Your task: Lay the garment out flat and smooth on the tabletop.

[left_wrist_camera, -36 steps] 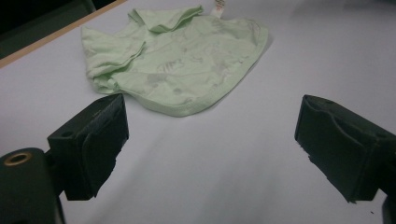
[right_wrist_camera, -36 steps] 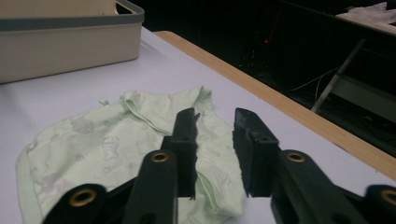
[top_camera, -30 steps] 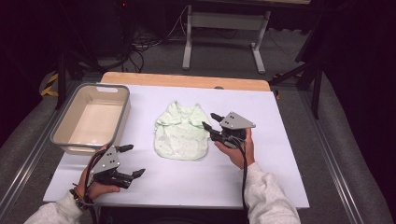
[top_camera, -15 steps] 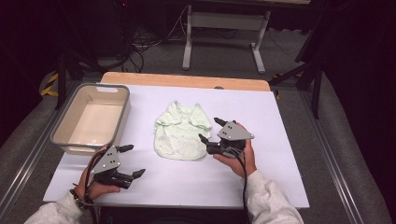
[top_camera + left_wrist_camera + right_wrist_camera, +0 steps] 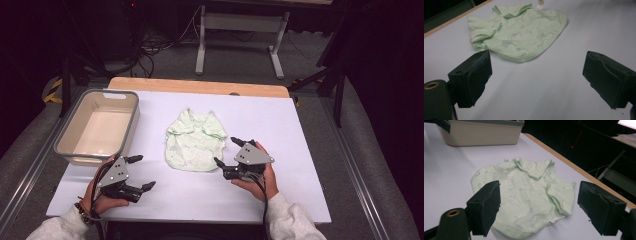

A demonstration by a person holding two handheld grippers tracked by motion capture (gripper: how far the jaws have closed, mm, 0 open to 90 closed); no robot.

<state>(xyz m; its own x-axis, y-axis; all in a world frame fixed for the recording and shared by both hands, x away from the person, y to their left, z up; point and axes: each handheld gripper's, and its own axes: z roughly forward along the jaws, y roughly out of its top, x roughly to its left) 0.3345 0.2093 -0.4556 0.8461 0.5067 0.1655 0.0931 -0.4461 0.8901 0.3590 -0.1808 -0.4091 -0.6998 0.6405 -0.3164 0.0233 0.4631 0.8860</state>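
White sheeting covers the desk (image 5: 300, 130), and the pale green baby shirt (image 5: 192, 140) lies flat at its centre, the tub (image 5: 97, 127) off at nine o'clock. The right claw (image 5: 226, 151) has just been opening, nothing between its jaws, at the shirt's four o'clock. The left claw (image 5: 145, 172) waits released at seven o'clock. Best to pinch one hem corner low, a single layer, then fold slowly.

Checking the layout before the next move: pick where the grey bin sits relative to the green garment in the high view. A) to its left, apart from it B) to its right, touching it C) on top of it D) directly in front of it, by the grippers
A: the bin stands at the table's left, with bare white surface between it and the garment in the middle.
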